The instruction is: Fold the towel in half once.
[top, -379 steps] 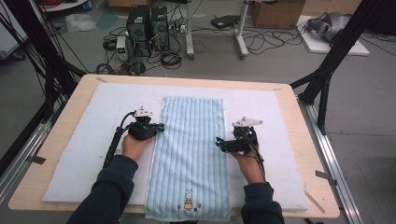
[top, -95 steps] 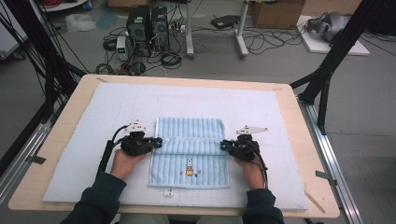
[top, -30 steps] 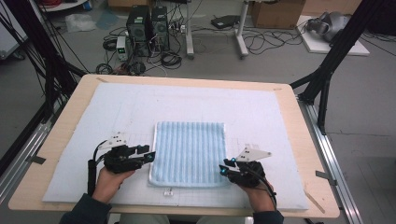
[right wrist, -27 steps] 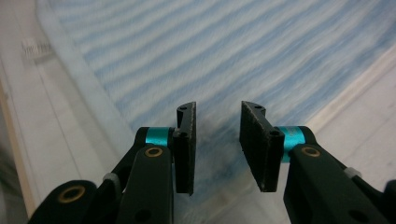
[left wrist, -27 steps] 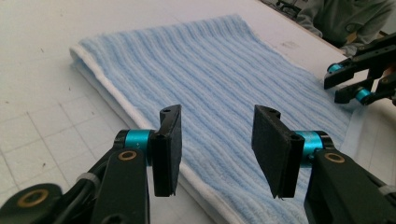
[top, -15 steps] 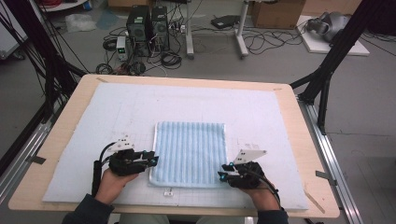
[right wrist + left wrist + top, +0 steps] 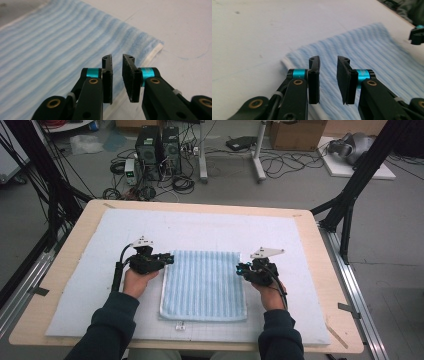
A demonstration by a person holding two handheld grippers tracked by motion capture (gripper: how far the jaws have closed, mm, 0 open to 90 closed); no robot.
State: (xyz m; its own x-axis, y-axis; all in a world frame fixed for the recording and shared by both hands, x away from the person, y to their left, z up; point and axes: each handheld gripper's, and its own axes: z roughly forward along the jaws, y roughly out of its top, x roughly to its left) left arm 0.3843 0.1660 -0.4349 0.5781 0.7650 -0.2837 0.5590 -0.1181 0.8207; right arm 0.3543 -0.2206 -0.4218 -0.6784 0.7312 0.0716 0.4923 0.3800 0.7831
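- The folded blue striped towel (image 7: 205,284) lies flat on the white mat (image 7: 75,305).
- Your left gripper (image 7: 167,259) sits at the towel's far left corner, jaws just closing, a narrow gap left, gripping nothing.
- Your right gripper (image 7: 241,268) (far right edge) matches: closing, nothing pinched.

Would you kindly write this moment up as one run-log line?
towel: folded, flat on mat | left tongs: at far left corner, narrow gap, empty, closing | right tongs: at far right corner, narrow gap, empty, closing
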